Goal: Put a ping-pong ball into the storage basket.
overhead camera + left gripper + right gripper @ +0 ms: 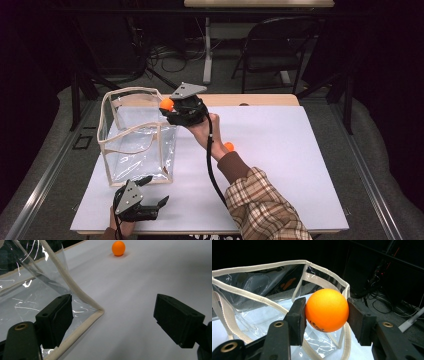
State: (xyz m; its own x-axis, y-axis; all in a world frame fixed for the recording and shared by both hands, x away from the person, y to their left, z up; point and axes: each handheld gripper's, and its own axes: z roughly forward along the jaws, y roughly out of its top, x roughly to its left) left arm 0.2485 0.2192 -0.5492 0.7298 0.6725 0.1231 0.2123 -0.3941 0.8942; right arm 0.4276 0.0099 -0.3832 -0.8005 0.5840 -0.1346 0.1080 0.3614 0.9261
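Pinched between the right gripper (327, 315) pads, an orange ball (327, 310) hangs over the clear bag (262, 290) (left gripper (112, 320) spread).

Open top of clear bag (137, 142), no lid, free to enter from above; cream rim (262, 266) just under held orange ball (327, 310). Bag's lower corner (98, 311) against left gripper (145, 197), blocking that side. White tabletop (280, 150) right of bag bare except second ball (229, 146) near the forearm (250, 190).
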